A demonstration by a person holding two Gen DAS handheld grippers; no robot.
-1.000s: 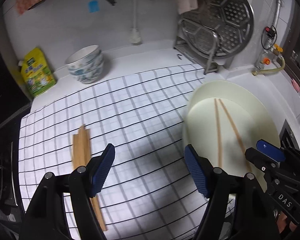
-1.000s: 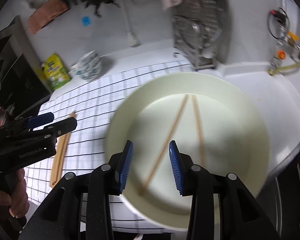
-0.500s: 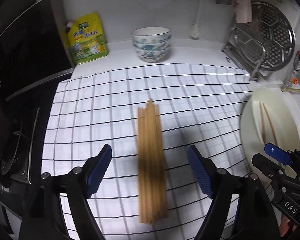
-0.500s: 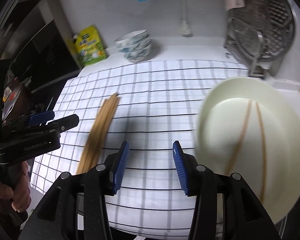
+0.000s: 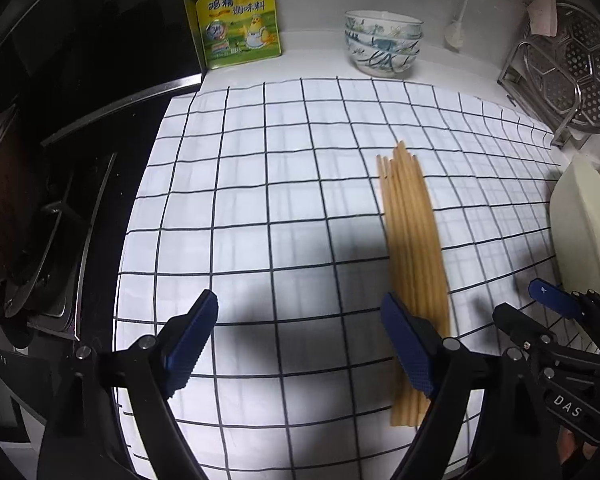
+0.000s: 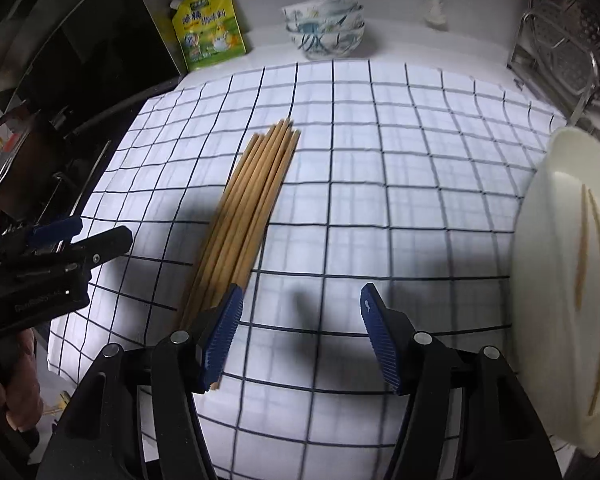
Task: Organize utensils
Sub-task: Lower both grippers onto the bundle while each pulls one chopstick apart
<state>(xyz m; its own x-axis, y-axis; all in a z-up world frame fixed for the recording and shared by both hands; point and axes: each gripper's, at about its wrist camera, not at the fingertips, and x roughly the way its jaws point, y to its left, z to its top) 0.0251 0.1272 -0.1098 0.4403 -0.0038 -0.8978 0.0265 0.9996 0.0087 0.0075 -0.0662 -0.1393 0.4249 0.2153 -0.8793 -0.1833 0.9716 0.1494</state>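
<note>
Several wooden chopsticks (image 5: 414, 240) (image 6: 246, 208) lie bundled side by side on a white checked cloth (image 5: 280, 184) (image 6: 380, 168). My left gripper (image 5: 296, 336) hovers over the cloth with its jaws opening and nothing between them; the bundle passes just outside its right finger. My right gripper (image 6: 300, 328) has its jaws opening too, empty, with the bundle's near end beside its left finger. A cream plate (image 6: 548, 280) (image 5: 580, 232) at the right holds two more chopsticks (image 6: 588, 248).
Stacked patterned bowls (image 5: 382, 42) (image 6: 326, 28) and a yellow seasoning pouch (image 5: 238, 16) (image 6: 208, 26) stand at the back. A metal rack with a steamer plate (image 5: 572, 76) is at the back right. A black stove (image 5: 40, 160) borders the cloth on the left.
Both grippers have swung left from the plate to the chopstick bundle and dropped closer to the cloth. The right jaws have spread much wider, the left ones slightly.
</note>
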